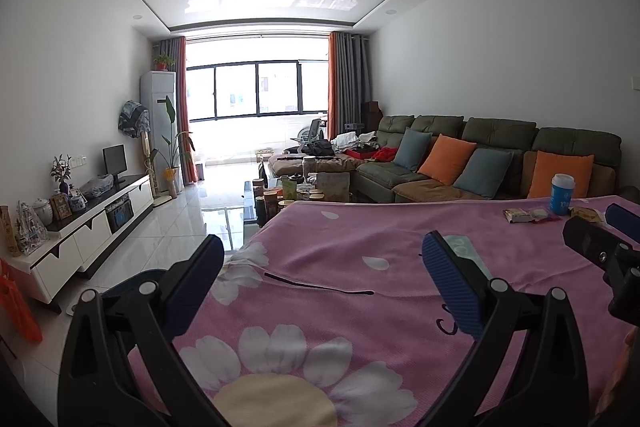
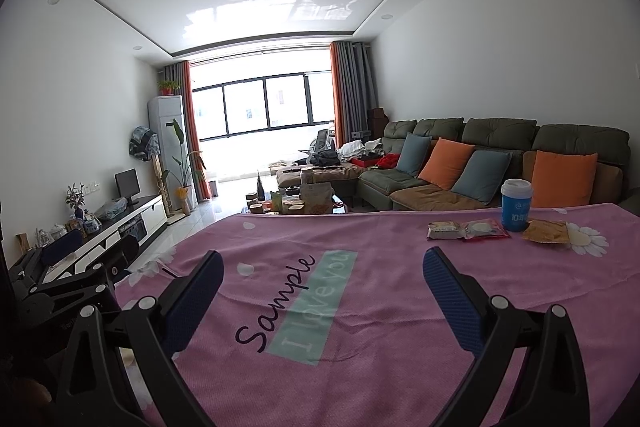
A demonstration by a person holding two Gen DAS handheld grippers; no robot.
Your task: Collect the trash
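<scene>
A pink flowered cloth (image 2: pixel 360 367) covers the table. At its far right lie a brown snack wrapper (image 2: pixel 444 230), a red-edged clear wrapper (image 2: pixel 486 229) and a yellow wrapper (image 2: pixel 546 231). A blue cup with a white lid (image 2: pixel 516 205) stands upright behind them. The left wrist view shows the same wrappers (image 1: pixel 528 215) and cup (image 1: pixel 562 189) at far right. My right gripper (image 2: pixel 324 261) is open above the cloth, well short of the wrappers, with nothing between its fingers. My left gripper (image 1: pixel 322 251) is open and empty over the cloth's left part. The right gripper (image 1: pixel 604 227) shows at that view's right edge.
Beyond the table stands a low coffee table crowded with jars (image 2: pixel 292 203). A green sofa with orange and blue cushions (image 2: pixel 448 163) runs along the right wall. A white TV cabinet (image 1: pixel 100 223) lines the left wall. An orange bag (image 1: pixel 16 307) hangs at far left.
</scene>
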